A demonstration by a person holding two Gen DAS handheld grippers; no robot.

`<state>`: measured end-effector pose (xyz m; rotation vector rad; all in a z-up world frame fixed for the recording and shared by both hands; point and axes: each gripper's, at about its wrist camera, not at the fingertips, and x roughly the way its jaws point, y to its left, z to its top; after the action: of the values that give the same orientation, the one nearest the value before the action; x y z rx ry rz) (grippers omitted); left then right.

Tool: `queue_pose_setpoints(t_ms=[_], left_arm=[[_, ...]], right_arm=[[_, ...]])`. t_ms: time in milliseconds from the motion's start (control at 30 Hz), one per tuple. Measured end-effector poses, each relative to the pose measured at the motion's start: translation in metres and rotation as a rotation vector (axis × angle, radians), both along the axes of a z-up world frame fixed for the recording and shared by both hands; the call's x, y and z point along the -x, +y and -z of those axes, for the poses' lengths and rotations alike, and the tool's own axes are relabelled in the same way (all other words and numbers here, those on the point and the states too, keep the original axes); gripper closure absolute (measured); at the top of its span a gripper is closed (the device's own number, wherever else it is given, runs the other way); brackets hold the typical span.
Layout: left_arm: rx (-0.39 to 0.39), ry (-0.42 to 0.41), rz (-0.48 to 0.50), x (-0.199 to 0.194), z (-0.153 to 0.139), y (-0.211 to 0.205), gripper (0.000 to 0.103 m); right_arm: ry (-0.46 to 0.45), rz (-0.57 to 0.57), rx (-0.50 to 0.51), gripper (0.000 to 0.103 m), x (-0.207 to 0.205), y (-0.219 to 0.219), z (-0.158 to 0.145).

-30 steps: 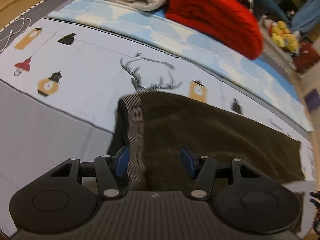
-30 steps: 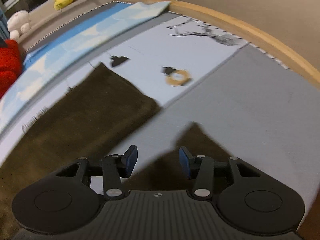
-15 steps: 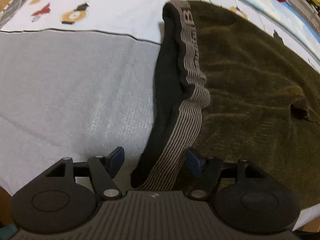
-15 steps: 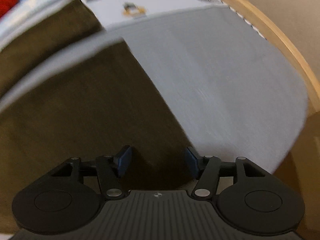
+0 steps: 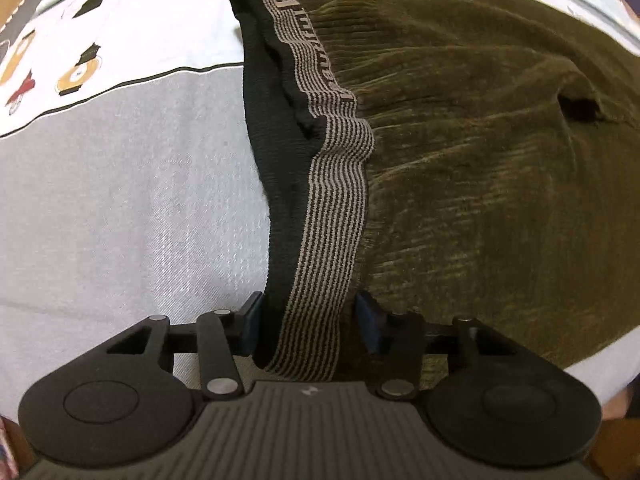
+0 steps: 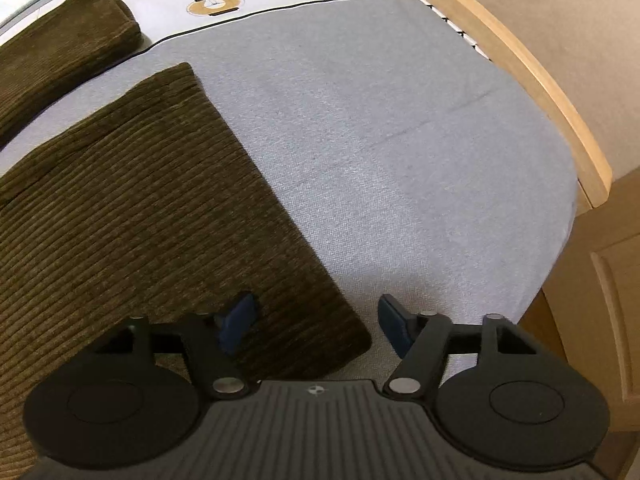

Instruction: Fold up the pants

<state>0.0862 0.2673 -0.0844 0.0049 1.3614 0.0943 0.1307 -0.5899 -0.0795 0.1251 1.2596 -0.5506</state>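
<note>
Olive corduroy pants point(image 5: 480, 152) lie spread on the bed. Their striped elastic waistband point(image 5: 328, 216) runs from the far middle down to my left gripper point(image 5: 308, 320), whose open jaws stand on either side of the band's near end. In the right wrist view the near pant leg point(image 6: 152, 208) lies flat with its hem corner between the jaws of my right gripper point(image 6: 316, 324), which is open. The other leg point(image 6: 68, 48) lies apart at the far left.
The pants rest on a grey and light-blue bedspread point(image 6: 400, 128) printed with lanterns point(image 6: 214, 2). A wooden bed frame point(image 6: 532, 80) curves along the right edge, with a wooden panel point(image 6: 600, 320) beyond it.
Both grippers have dropped low over the pants. The left has closed in around the waistband end and narrowed slightly. The right has moved onto the near leg's hem corner.
</note>
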Motion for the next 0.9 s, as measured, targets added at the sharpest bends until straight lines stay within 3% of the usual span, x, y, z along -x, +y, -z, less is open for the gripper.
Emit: queue_pose_setpoints(t_ms=[67,133,200,300,400,533,700,767,800,833,900], left_arm=[[-0.012,0.006,0.0,0.0,0.003,-0.003,0.048],[-0.012,0.005,-0.007,0.001,0.001,-0.003,0.045],[-0.047,-0.002,-0.01,0.0,-0.005,-0.007,0.035],[-0.105,-0.101,0.022,0.002,-0.028,-0.018,0.033],[-0.018,-0.252,0.062,0.005,-0.057,-0.031,0.033],[0.078,-0.275,0.206,0.004,-0.058,-0.065,0.034],[0.018,-0.155,0.451,0.01,-0.021,-0.122,0.036],[-0.018,-0.024,0.47,0.014,0.005,-0.132,0.035],[-0.039,0.003,0.482,0.016,0.013,-0.133,0.033],[-0.05,-0.005,0.505,0.017,0.012,-0.136,0.033],[-0.029,-0.006,0.455,0.011,0.004,-0.132,0.033]], right_arm=[[-0.028,-0.04,-0.04,0.054,-0.001,0.006,-0.001],[-0.015,-0.103,-0.007,0.056,-0.002,0.015,0.0],[-0.018,-0.101,-0.004,0.055,-0.002,0.014,0.001],[-0.04,-0.073,-0.002,0.055,-0.004,0.01,-0.007],[-0.166,-0.096,0.015,0.054,-0.005,0.018,-0.033],[-0.291,-0.233,-0.015,0.05,-0.007,0.048,-0.057],[-0.17,-0.501,-0.073,0.045,-0.013,0.097,-0.038],[-0.081,-0.585,-0.062,0.044,-0.013,0.117,-0.024],[-0.032,-0.609,-0.056,0.044,-0.014,0.125,-0.017],[0.033,-0.629,-0.043,0.044,-0.014,0.13,-0.008],[0.09,-0.649,-0.013,0.044,-0.014,0.139,0.001]])
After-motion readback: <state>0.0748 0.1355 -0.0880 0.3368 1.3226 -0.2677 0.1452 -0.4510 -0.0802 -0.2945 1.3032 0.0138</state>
